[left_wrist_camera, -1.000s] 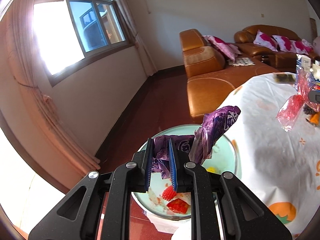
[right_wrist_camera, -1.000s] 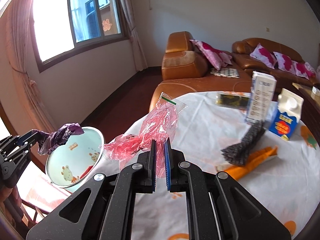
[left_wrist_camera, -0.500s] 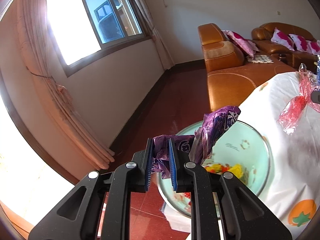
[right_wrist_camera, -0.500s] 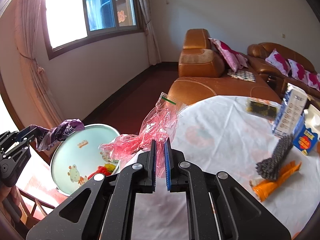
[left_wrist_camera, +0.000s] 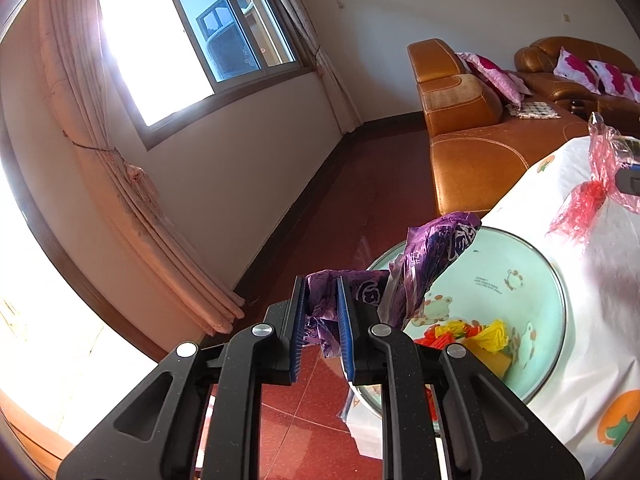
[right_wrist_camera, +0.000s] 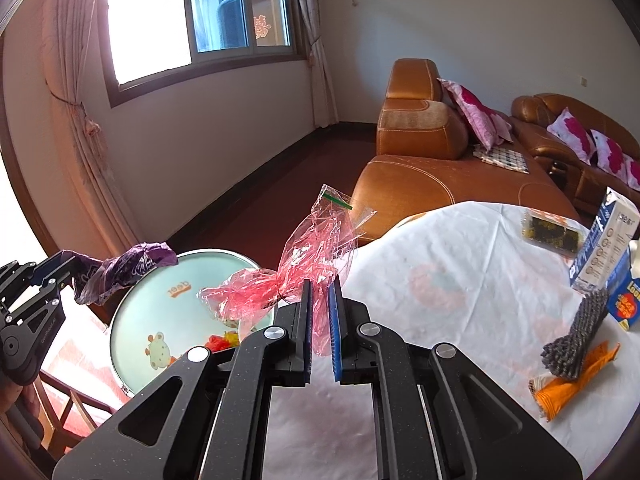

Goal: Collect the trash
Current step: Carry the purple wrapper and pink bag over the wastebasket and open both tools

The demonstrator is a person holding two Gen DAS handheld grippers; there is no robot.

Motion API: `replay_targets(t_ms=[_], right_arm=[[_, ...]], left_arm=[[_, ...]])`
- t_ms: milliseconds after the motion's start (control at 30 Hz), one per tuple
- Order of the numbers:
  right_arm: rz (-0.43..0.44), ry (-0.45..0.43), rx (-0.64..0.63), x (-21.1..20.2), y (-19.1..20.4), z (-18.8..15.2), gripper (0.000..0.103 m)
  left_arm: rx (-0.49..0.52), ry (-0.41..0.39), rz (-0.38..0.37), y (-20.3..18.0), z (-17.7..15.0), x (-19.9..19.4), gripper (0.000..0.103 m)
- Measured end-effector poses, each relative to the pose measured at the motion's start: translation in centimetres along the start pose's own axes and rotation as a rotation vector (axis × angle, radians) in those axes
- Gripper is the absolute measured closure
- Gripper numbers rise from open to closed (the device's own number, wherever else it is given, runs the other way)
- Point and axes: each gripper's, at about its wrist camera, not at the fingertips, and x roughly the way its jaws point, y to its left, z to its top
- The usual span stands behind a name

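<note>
My left gripper (left_wrist_camera: 322,304) is shut on a crumpled purple wrapper (left_wrist_camera: 428,256), held at the near rim of a pale green basin (left_wrist_camera: 520,280) that holds red and yellow scraps. In the right wrist view the left gripper (right_wrist_camera: 66,266) and the purple wrapper (right_wrist_camera: 128,270) show at the left, beside the basin (right_wrist_camera: 160,320). My right gripper (right_wrist_camera: 320,304) is shut on a crinkled pink clear plastic bag (right_wrist_camera: 304,264), held above the table edge next to the basin. The pink bag also shows in the left wrist view (left_wrist_camera: 592,192).
A round table with a white printed cloth (right_wrist_camera: 460,300) carries a grey scrubber (right_wrist_camera: 576,340), an orange wrapper (right_wrist_camera: 572,384), milk cartons (right_wrist_camera: 608,248) and a dark packet (right_wrist_camera: 550,234). An orange leather sofa (right_wrist_camera: 432,160) stands behind. A wooden chair (right_wrist_camera: 76,400) is under the basin.
Both grippers have swung left toward the basin. The basin now shows larger in both views, and the pink bag hangs closer to its rim. Both grips are unchanged.
</note>
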Motion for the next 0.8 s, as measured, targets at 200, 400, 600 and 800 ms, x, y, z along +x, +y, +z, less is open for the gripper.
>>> replay_targets(t_ms=[200,400,600,800], right_arm=[[0.014,0.004,-0.023,0.6,1.1,0.2,0.095],[0.021,0.012,-0.042,1.2,2.1,0.3,0.095],[0.028,0.02,-0.059,1.6,2.9,0.4,0.095],[0.03,0.022,-0.065,1.7,3.2,0.4,0.095]], left_arm=[[0.002,0.008,0.017,0.3,-0.2,0.3,0.088],[0.0,0.01,0.02,0.5,-0.1,0.4,0.088],[-0.005,0.016,0.02,0.6,-0.2,0.7,0.088],[-0.006,0.016,0.02,0.7,-0.2,0.7,0.088]])
